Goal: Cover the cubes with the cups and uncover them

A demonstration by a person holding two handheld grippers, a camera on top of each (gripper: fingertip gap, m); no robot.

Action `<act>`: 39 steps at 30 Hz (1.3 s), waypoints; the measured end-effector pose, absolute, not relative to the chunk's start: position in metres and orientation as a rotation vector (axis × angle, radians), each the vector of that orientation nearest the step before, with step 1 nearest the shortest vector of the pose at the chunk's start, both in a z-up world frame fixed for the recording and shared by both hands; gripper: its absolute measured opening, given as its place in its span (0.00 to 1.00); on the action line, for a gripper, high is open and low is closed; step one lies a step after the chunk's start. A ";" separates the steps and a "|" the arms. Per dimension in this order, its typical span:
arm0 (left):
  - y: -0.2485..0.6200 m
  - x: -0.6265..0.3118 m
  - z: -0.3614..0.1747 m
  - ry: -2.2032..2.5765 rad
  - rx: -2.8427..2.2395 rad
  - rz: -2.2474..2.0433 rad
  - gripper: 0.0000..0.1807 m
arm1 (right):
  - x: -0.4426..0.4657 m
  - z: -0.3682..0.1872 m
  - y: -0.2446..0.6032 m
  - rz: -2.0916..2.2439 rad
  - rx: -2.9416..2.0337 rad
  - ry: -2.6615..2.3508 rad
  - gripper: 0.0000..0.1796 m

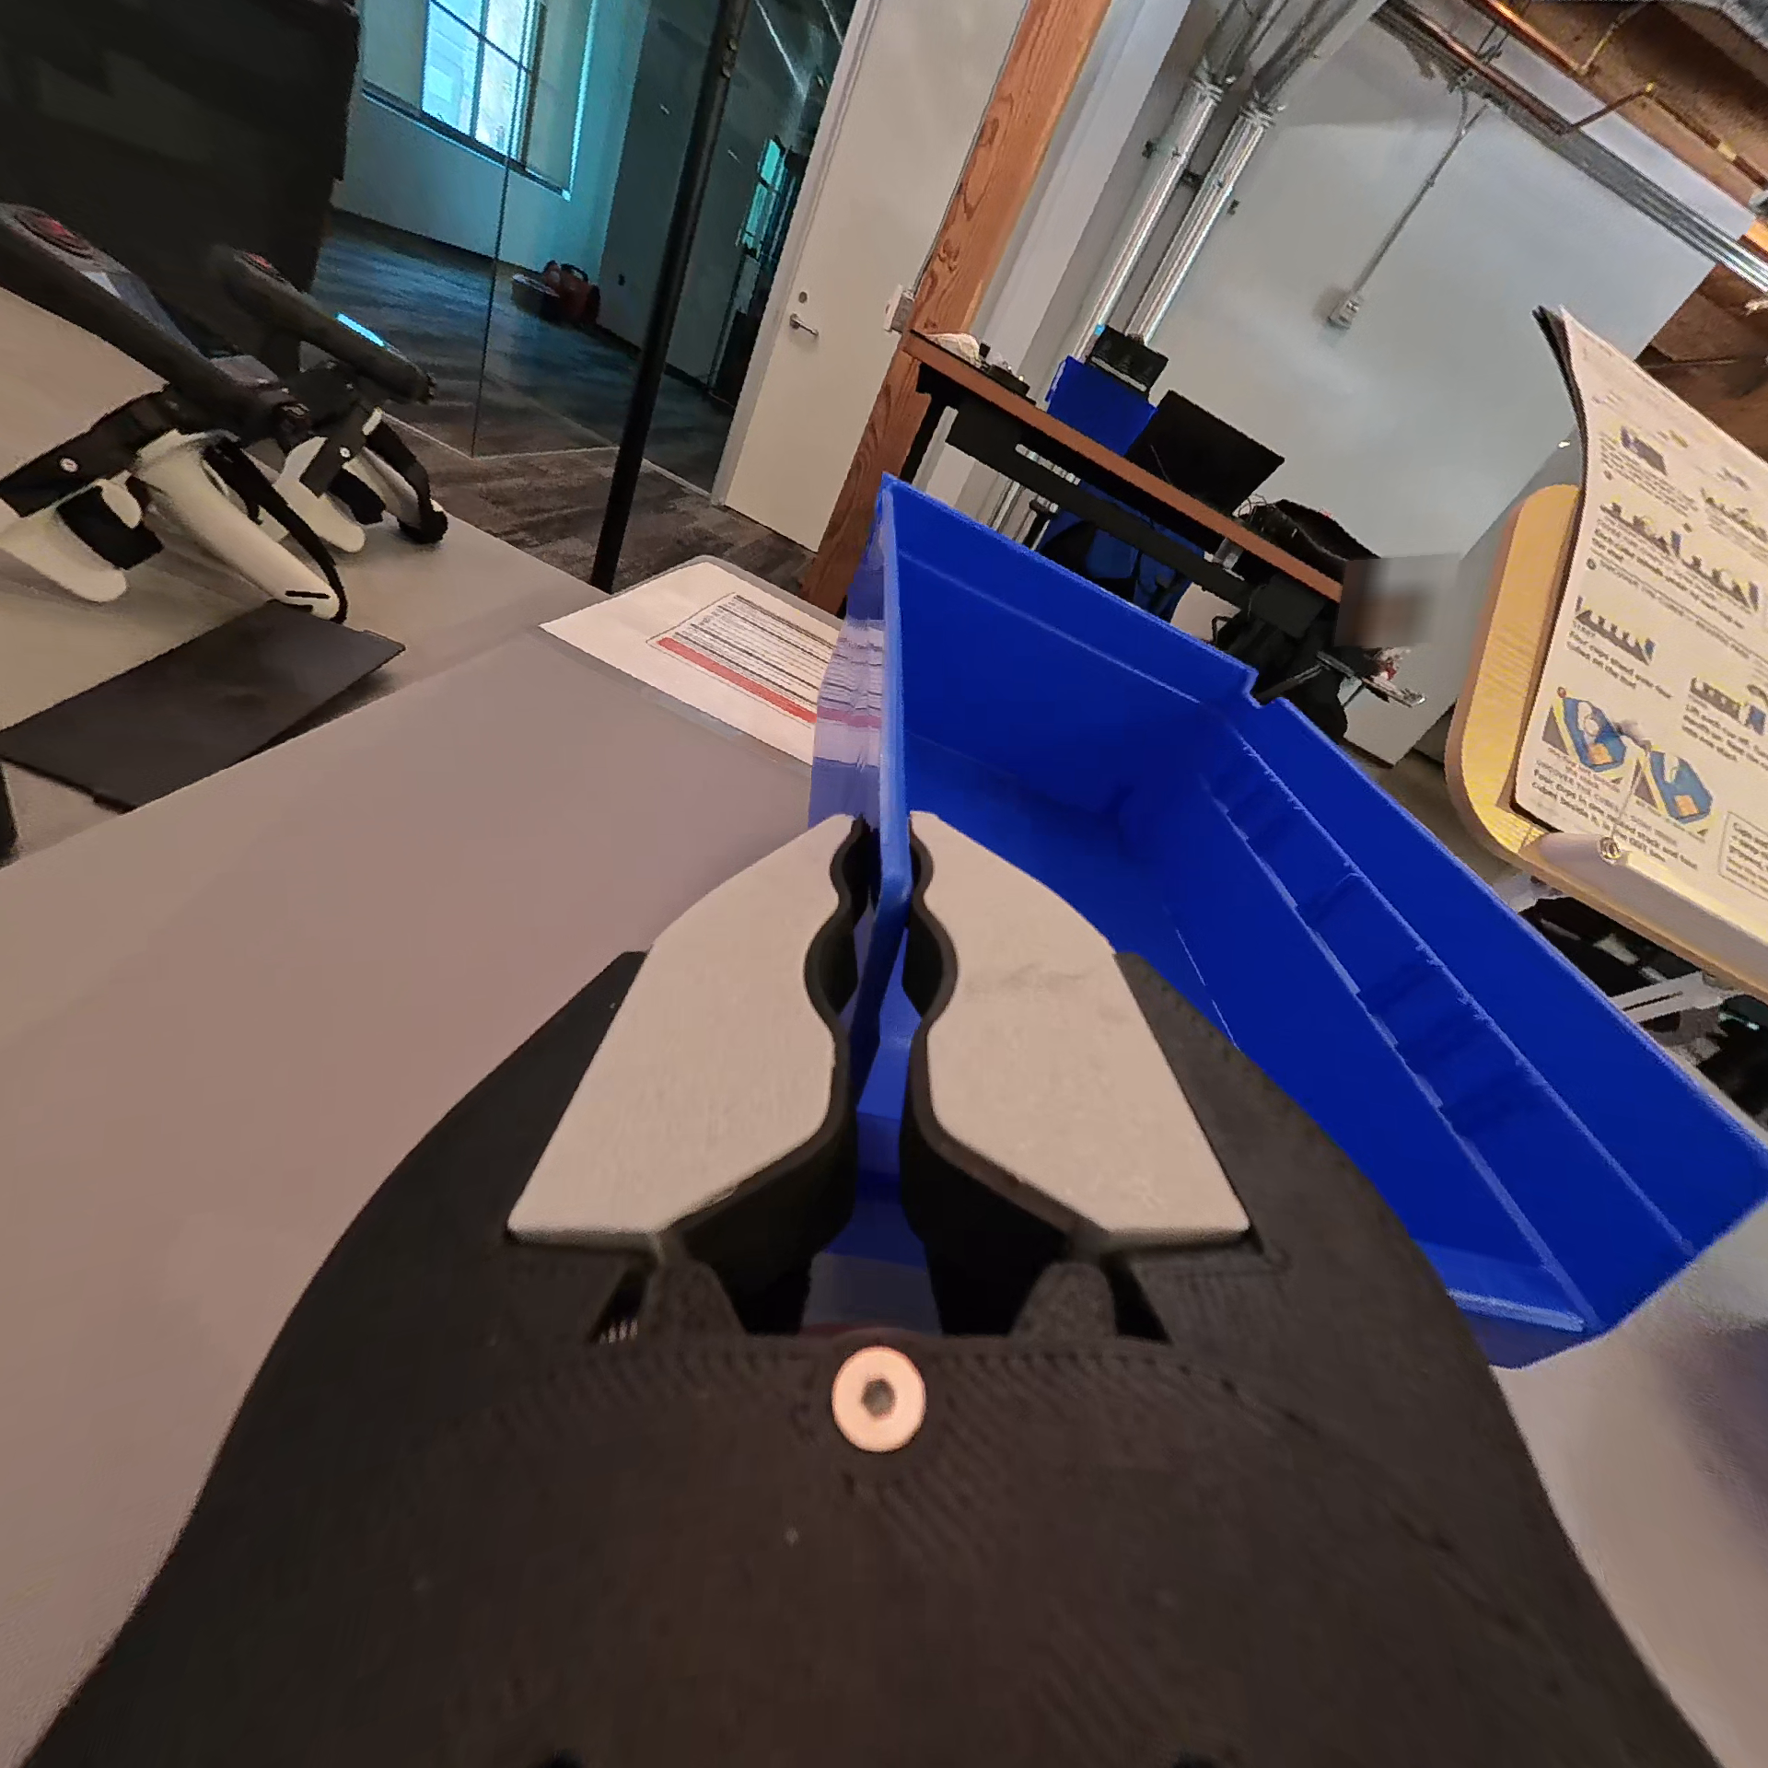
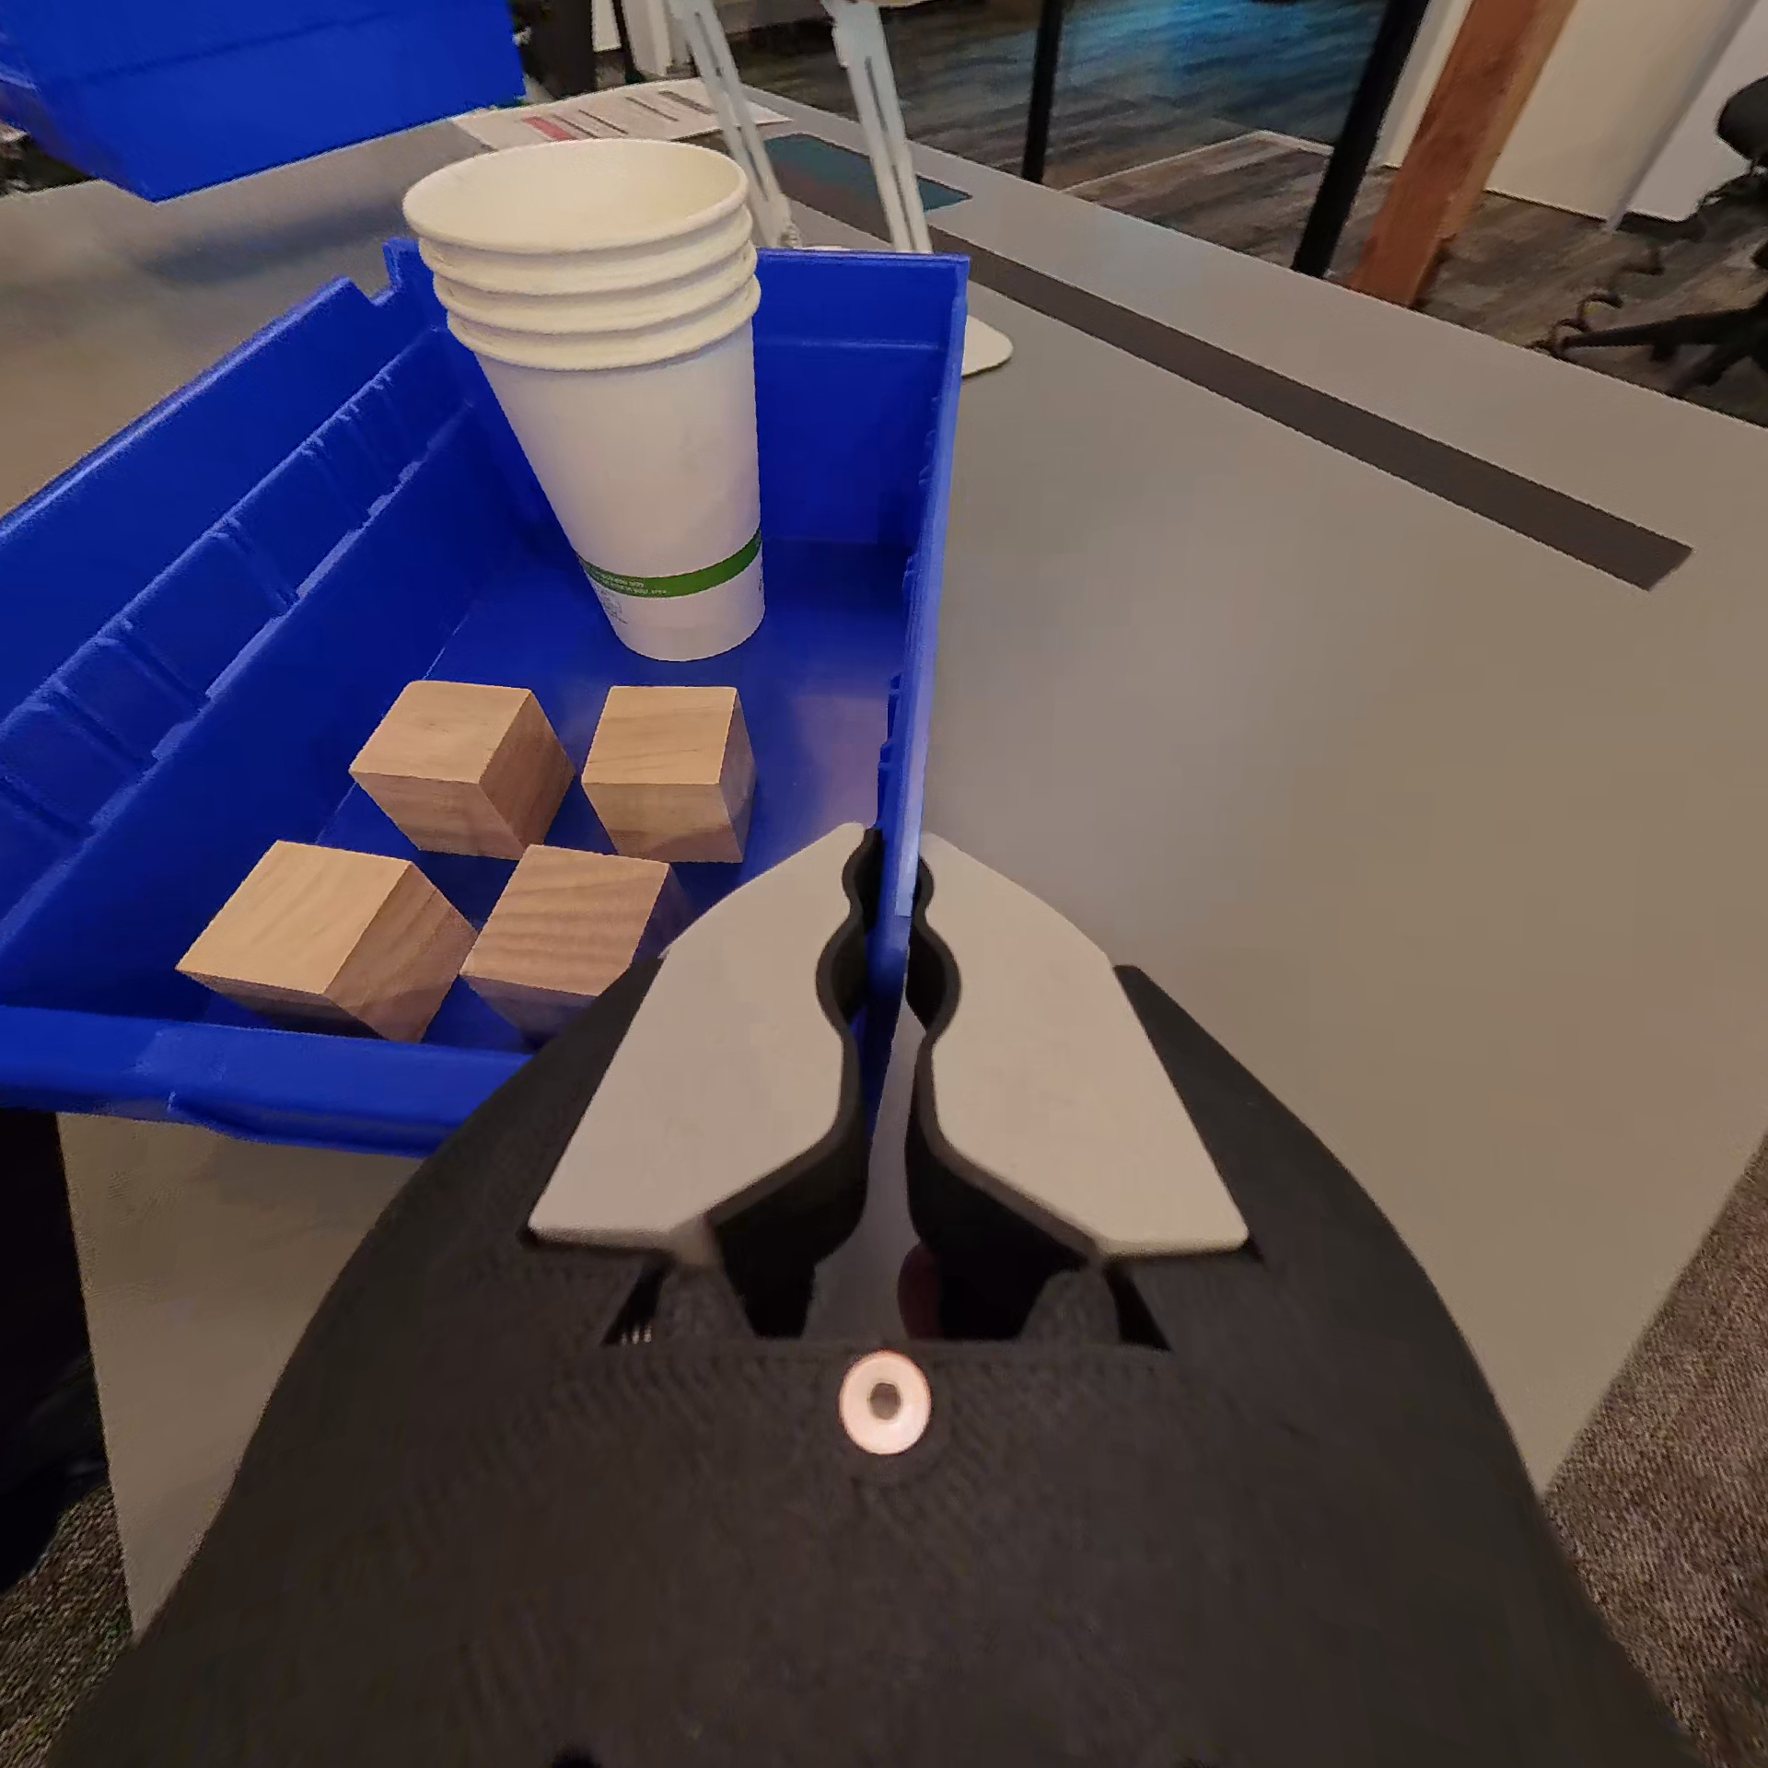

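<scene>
A stack of several white paper cups [image 2: 622, 402] stands upright in a blue bin [image 2: 191, 593] at its far end. Several wooden cubes [image 2: 459, 765] lie close together on the bin floor in front of the cups. My right gripper [image 2: 895, 847] is shut on the bin's right side wall, near its front corner. In the left wrist view, my left gripper [image 1: 885, 842] is shut on the side wall of a second, empty blue bin [image 1: 1244, 861], which looks tilted above the grey table [image 1: 383, 909]. That bin also shows in the right wrist view [image 2: 239, 86], at the far left.
White hand controllers [image 1: 191, 459] sit on a dark mat at the far left. A printed sheet [image 1: 737, 651] lies on the table beyond the empty bin. An instruction sheet [image 1: 1665, 622] hangs on a stand at right. A dark strip [image 2: 1339, 430] crosses the table; its edge is at right.
</scene>
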State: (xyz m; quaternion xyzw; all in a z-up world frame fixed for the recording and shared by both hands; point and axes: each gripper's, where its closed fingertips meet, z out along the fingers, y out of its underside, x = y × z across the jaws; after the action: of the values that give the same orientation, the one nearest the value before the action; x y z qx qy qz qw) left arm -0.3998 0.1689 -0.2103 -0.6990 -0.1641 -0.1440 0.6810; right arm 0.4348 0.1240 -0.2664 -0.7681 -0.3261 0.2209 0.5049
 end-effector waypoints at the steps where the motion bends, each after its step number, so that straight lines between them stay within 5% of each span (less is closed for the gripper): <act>1: 0.168 -0.401 -0.210 -0.374 -1.563 -0.323 0.02 | 0.431 -0.266 0.124 0.543 -1.851 -0.802 0.02; 39: 0.146 -0.420 -0.200 -0.430 -1.463 -0.341 0.02 | 0.242 -0.267 0.165 0.803 -1.789 -1.099 0.02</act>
State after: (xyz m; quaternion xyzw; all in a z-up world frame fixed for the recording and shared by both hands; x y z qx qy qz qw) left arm -0.4204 0.1461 -0.1996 -0.6593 -0.1940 -0.1536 0.7100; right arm 0.2416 0.1653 -0.2672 -0.7179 -0.4407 0.3220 0.4322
